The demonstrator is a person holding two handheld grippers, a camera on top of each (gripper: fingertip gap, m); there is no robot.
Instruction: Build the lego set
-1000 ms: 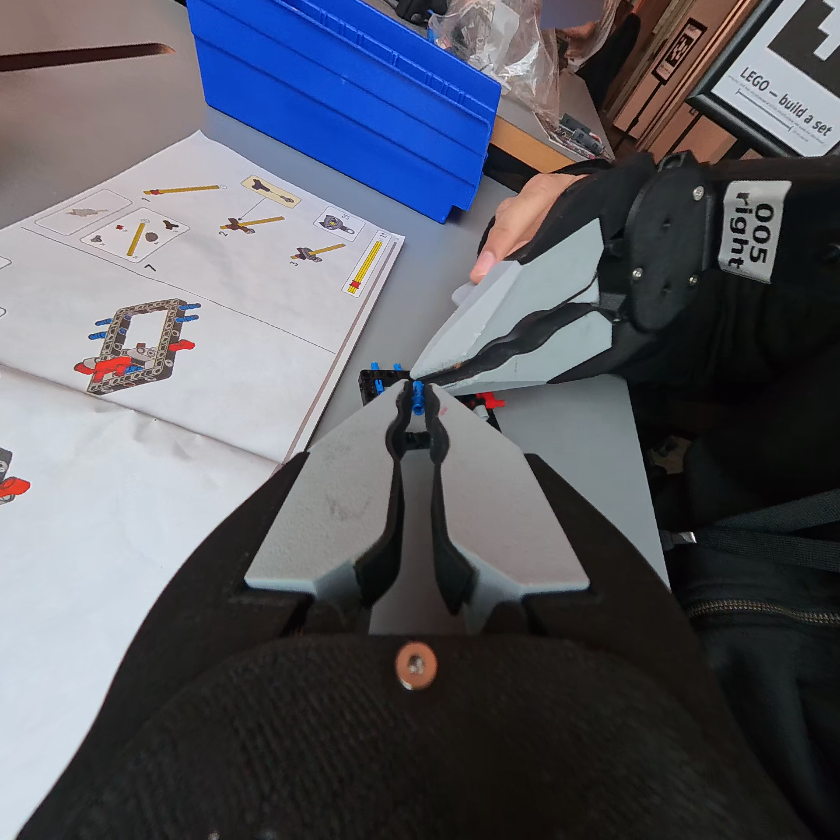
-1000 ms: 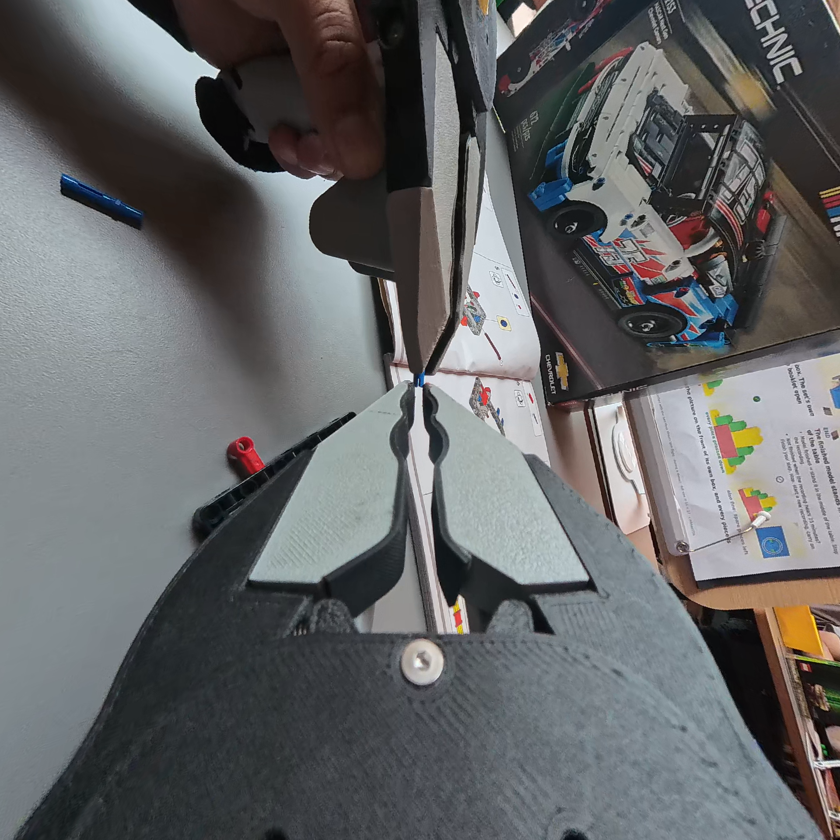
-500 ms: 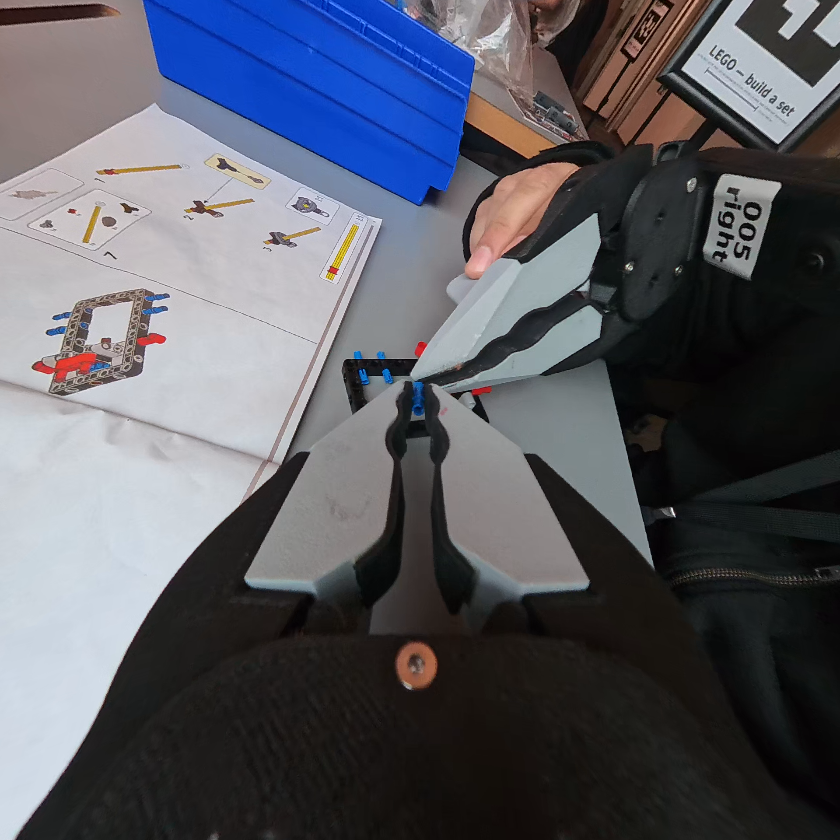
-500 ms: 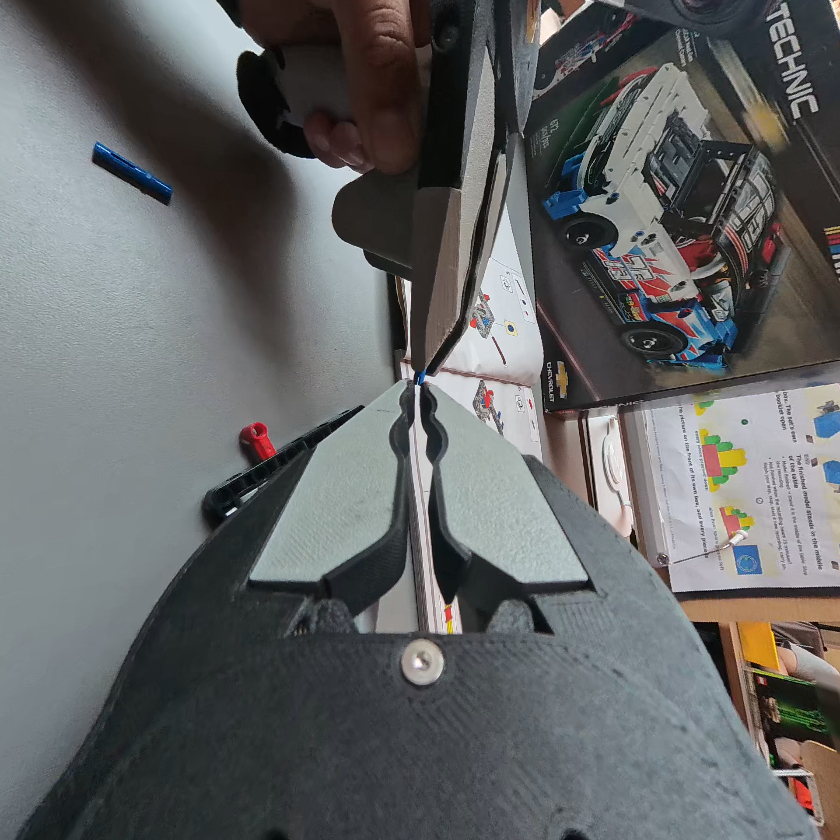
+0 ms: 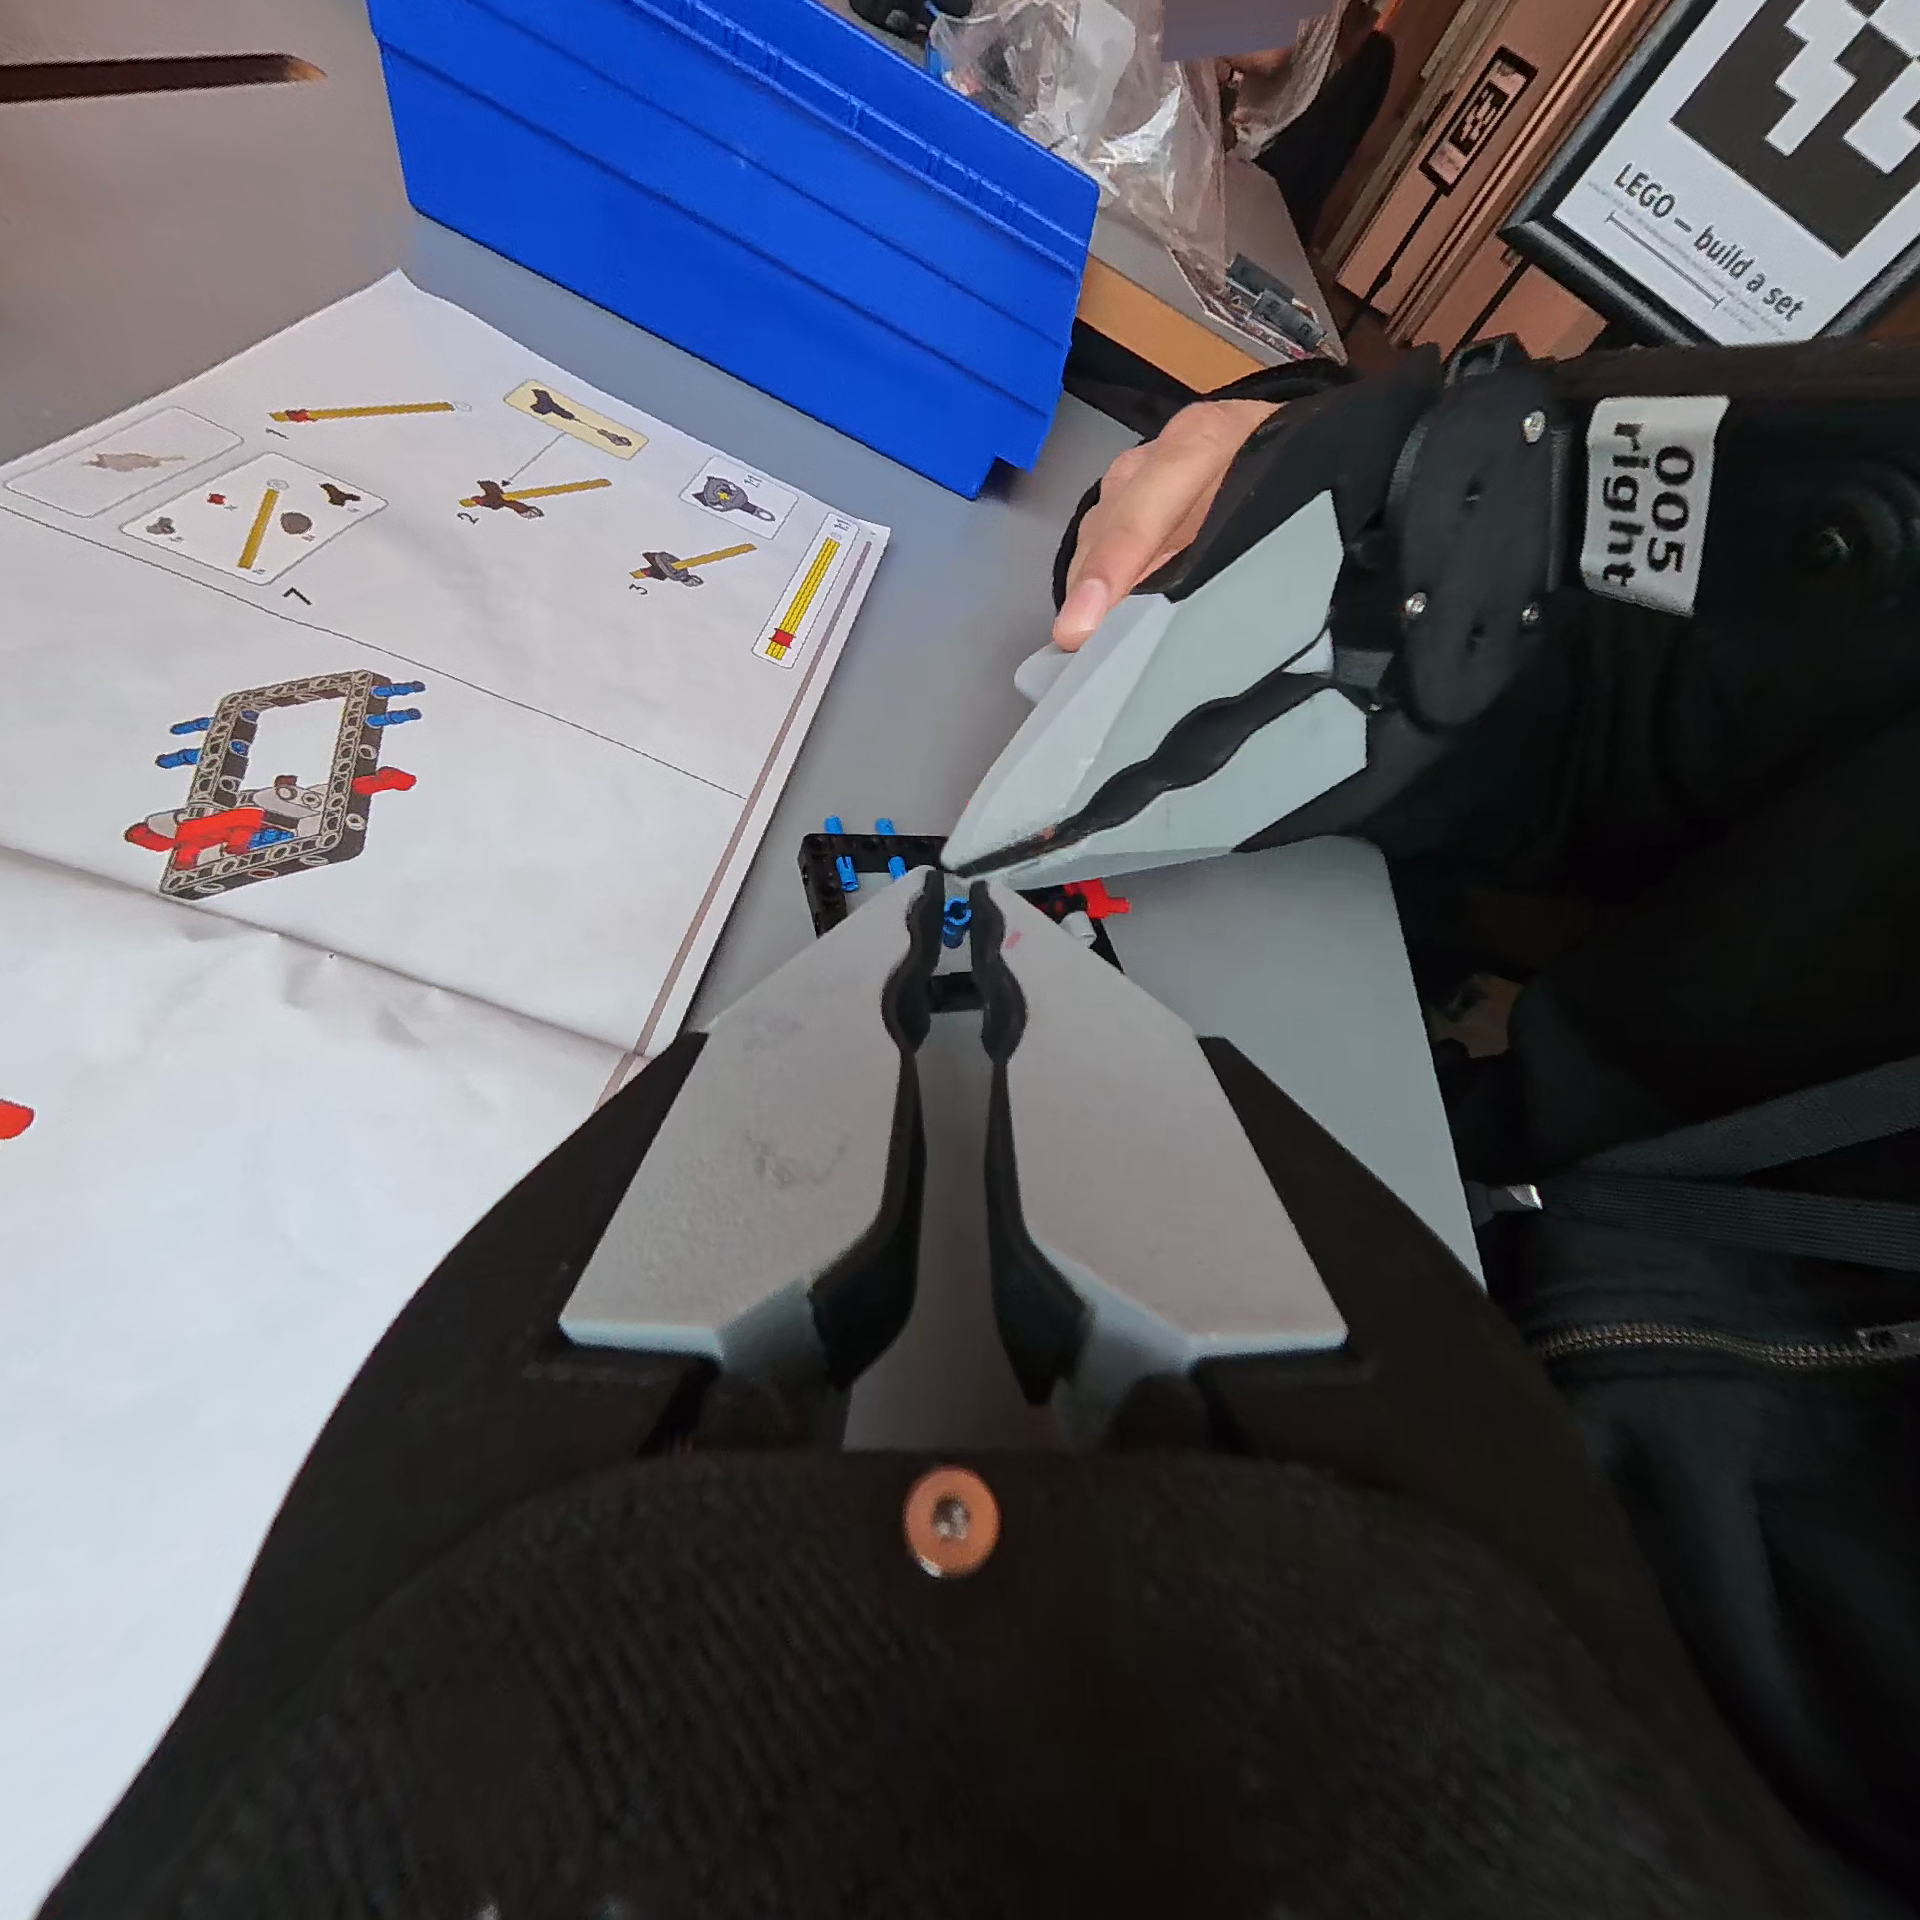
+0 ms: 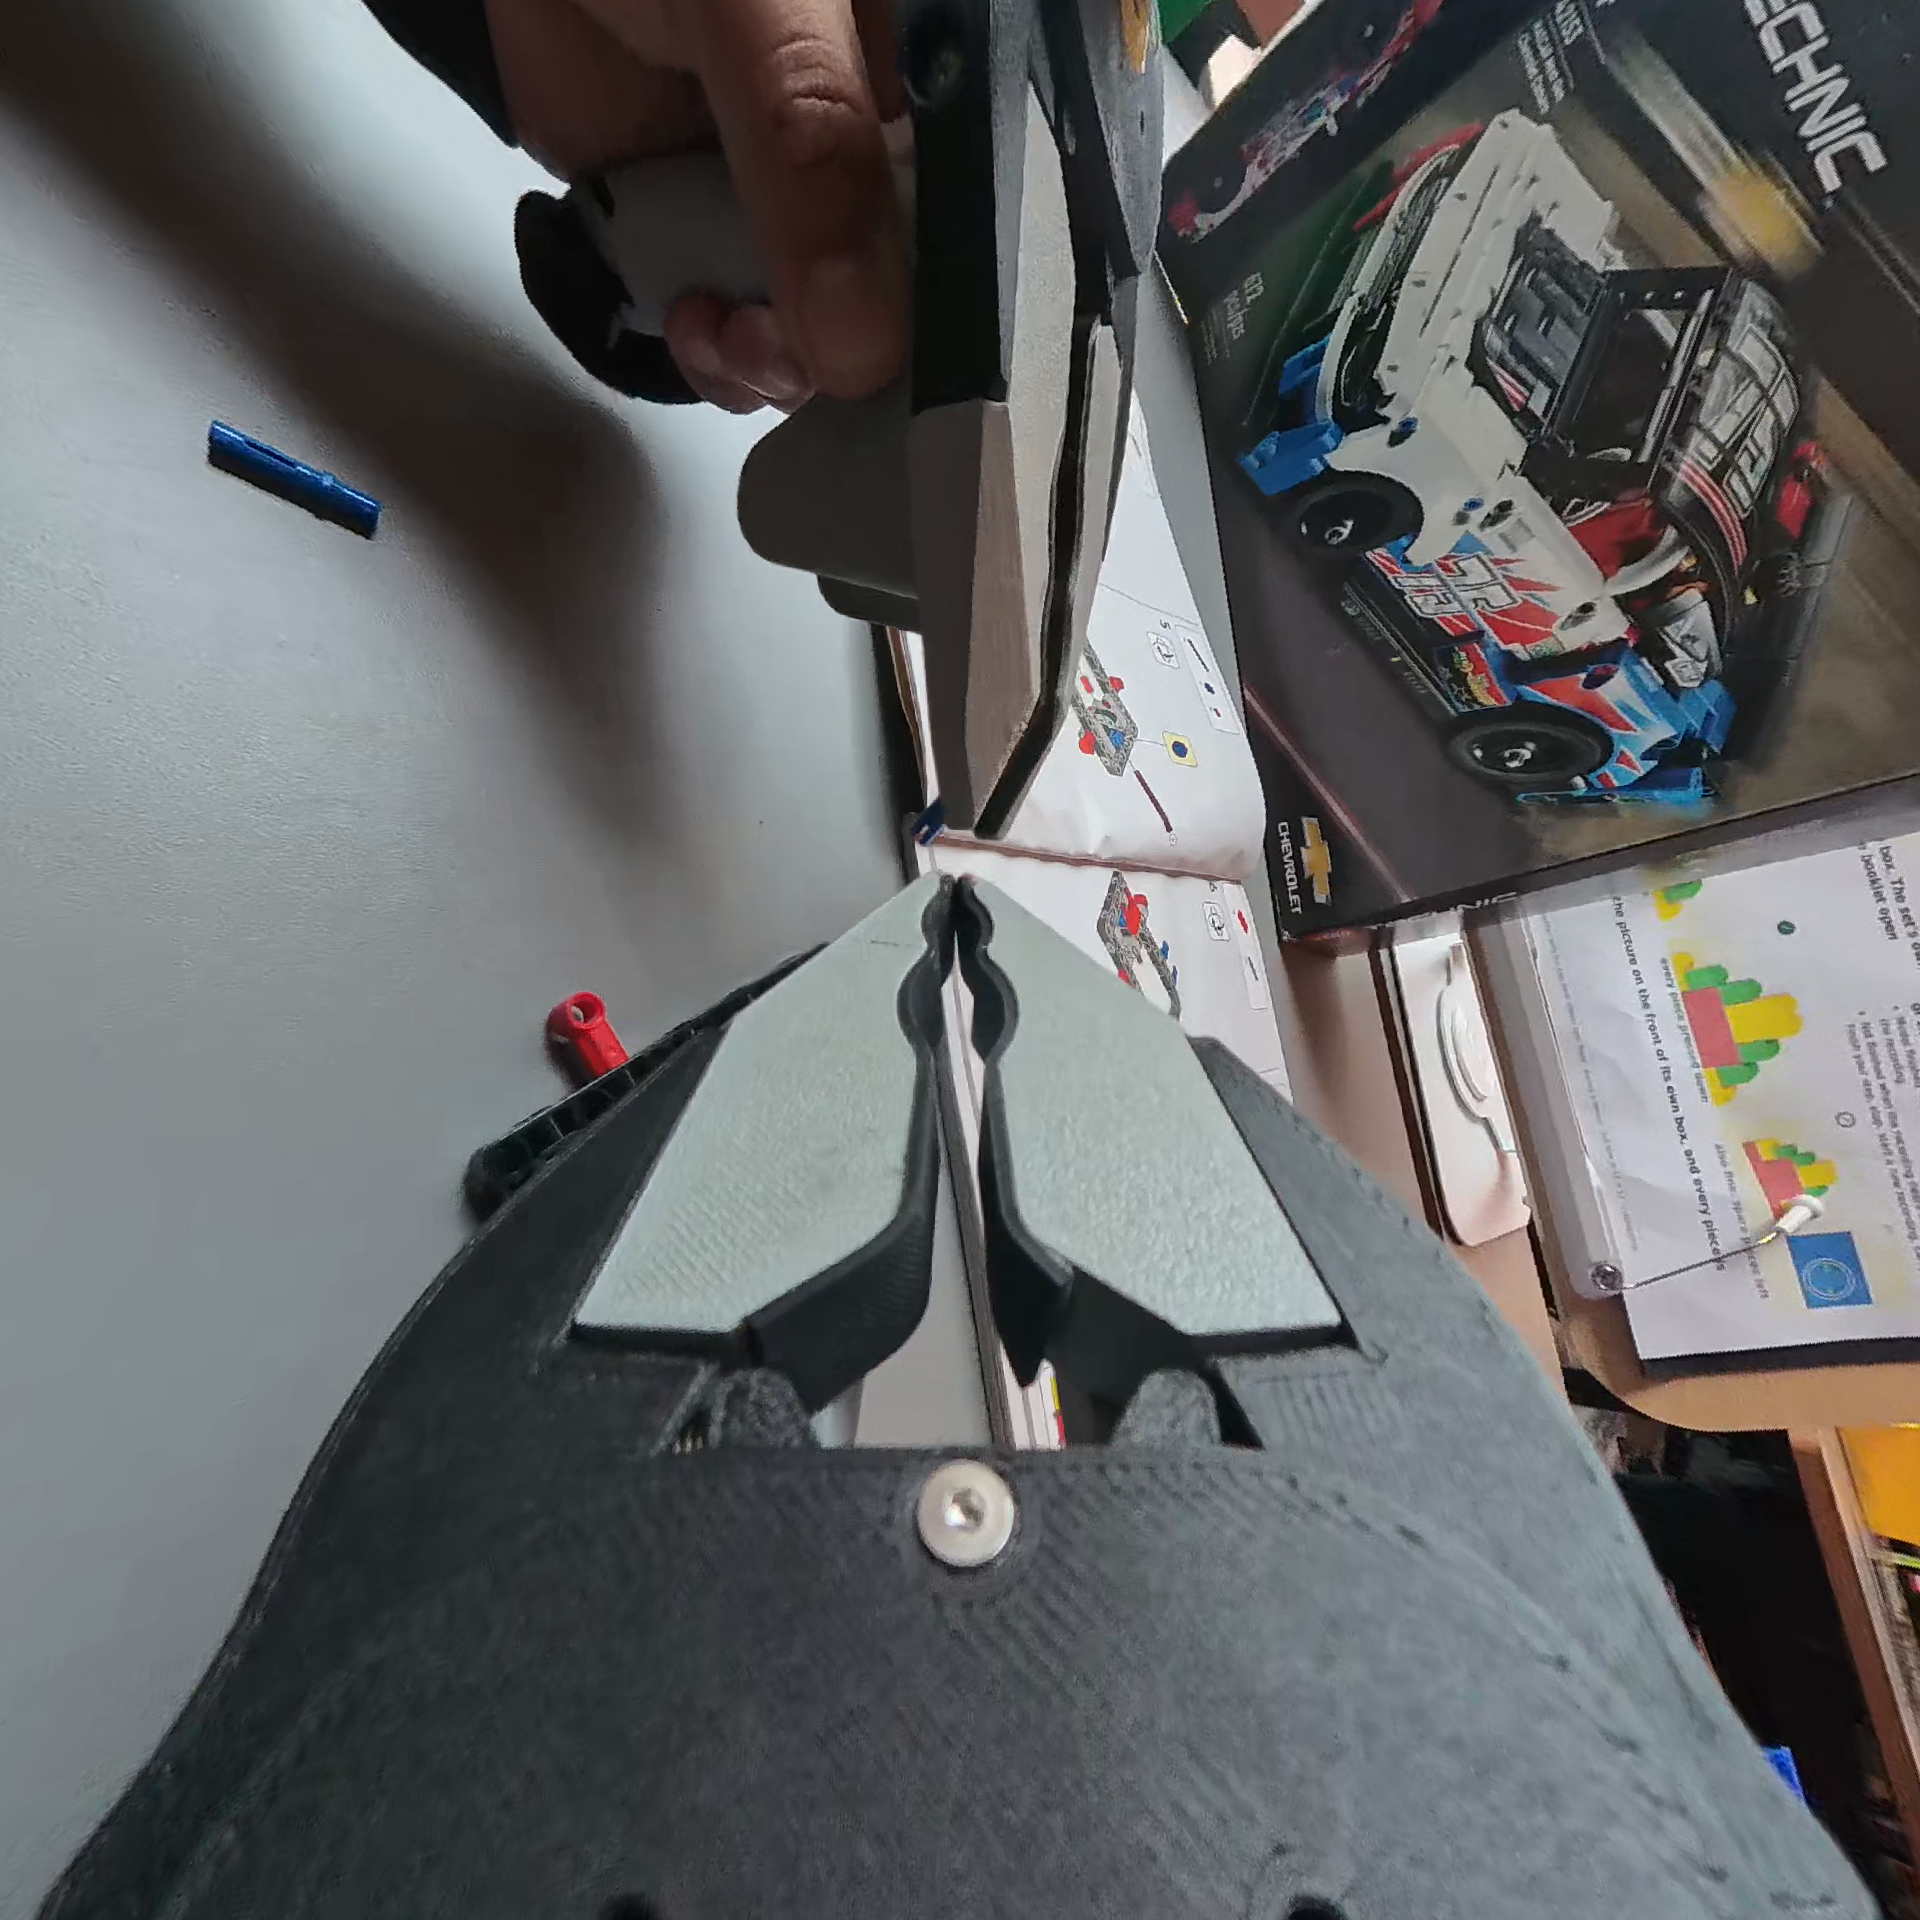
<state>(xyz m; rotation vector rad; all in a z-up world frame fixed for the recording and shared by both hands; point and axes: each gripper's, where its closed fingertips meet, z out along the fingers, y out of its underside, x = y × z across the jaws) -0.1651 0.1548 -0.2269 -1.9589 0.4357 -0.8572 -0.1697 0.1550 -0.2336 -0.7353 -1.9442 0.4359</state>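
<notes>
My left tongs (image 5: 954, 902) pinch a small blue pin (image 5: 954, 914) at their tips, its long axis pointing away from me, just above the black frame (image 5: 828, 885) on the grey surface (image 5: 1288, 997). My right tongs (image 6: 954, 885) are pressed together, empty, tips almost meeting the left. Two blue pins stand in the frame; one lies loose (image 6: 293, 480). Farther off: open instruction booklet (image 5: 436, 665), blue bin (image 5: 727, 208), set box (image 6: 1558, 416).

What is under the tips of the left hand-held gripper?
A black lego frame lies there on the grey table, with blue pins and a red pin sticking out. The left hand-held gripper pinches a blue pin. Its fingers cover the frame's middle.
</notes>
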